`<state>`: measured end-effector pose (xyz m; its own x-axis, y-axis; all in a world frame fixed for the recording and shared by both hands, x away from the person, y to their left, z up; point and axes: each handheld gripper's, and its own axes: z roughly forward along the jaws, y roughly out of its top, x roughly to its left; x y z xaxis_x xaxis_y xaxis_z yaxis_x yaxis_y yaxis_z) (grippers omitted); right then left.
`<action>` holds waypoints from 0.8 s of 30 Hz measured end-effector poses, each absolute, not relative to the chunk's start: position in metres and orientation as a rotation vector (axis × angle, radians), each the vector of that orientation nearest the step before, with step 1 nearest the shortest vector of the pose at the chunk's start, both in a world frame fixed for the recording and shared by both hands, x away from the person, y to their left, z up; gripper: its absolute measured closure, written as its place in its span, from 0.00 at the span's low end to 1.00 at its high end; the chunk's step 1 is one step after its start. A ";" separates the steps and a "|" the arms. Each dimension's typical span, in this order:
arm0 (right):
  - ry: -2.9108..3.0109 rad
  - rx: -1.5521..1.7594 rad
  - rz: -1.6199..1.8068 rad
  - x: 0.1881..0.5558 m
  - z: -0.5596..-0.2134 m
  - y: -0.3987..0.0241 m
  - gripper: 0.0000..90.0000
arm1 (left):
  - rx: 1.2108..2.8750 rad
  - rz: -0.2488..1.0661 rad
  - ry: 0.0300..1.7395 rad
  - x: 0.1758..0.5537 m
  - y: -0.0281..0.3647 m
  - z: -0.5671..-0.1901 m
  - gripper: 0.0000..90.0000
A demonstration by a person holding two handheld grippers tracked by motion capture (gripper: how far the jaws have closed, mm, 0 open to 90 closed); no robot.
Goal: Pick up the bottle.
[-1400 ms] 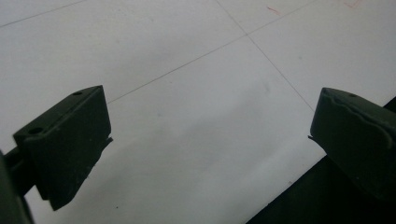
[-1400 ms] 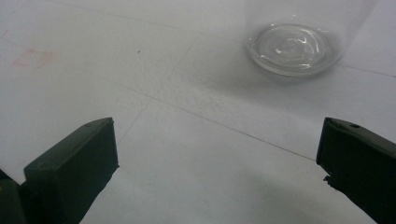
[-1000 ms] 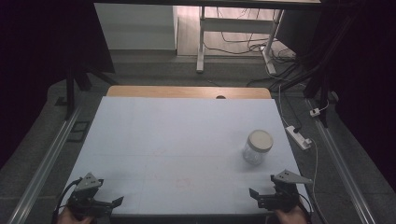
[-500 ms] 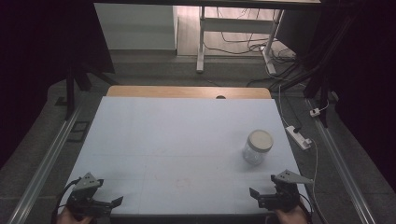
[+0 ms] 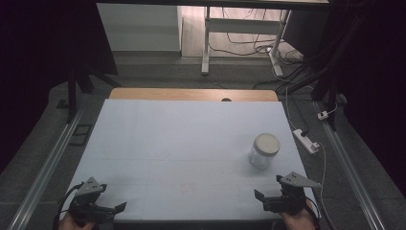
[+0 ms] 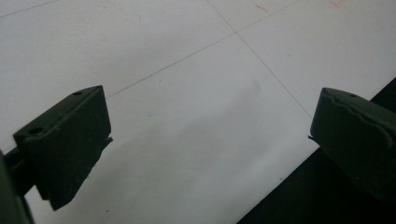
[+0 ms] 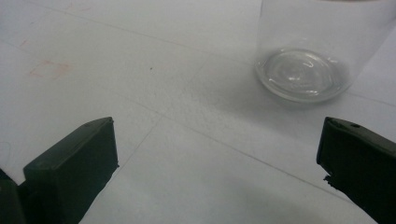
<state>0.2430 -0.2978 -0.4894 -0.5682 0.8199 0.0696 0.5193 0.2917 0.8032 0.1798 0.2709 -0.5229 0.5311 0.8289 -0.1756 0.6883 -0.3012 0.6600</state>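
progress: nothing handled yet | lidded glass jar (image 5: 264, 150) upright on table (image 5: 182, 143), right of centre; untouched | right gripper (image 5: 275, 200) near jar, jaws wide, empty | left gripper (image 5: 103, 209) well apart, jaws wide, empty | left: reach, grasp

No readable text, faint red marks on the white table top (image 5: 182, 143), perhaps scribbles

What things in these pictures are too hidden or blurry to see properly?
- Jar: in the right gripper view the top edge cuts off its lid and upper part.
- Jar contents: in the high view it is too small to tell if anything is inside.
- Person's hands: in the high view the bottom edge cuts them off behind the left gripper and right gripper.
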 end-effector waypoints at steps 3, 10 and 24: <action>2.208 1.198 1.170 0.245 -0.488 -0.297 0.00 | 2.070 0.257 1.226 0.180 0.271 -0.523 0.00; 2.206 1.180 1.161 0.254 -0.488 -0.295 0.00 | 2.069 0.252 1.224 0.180 0.271 -0.523 0.00; 2.161 1.239 1.146 0.268 -0.491 -0.296 0.00 | 2.072 0.252 1.220 0.180 0.271 -0.523 0.00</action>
<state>0.2682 -0.2965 -0.4915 -0.5285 0.8471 0.0558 0.5215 0.2721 0.8087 0.1798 0.2708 -0.5229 0.5358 0.8253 -0.1781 0.6872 -0.3036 0.6600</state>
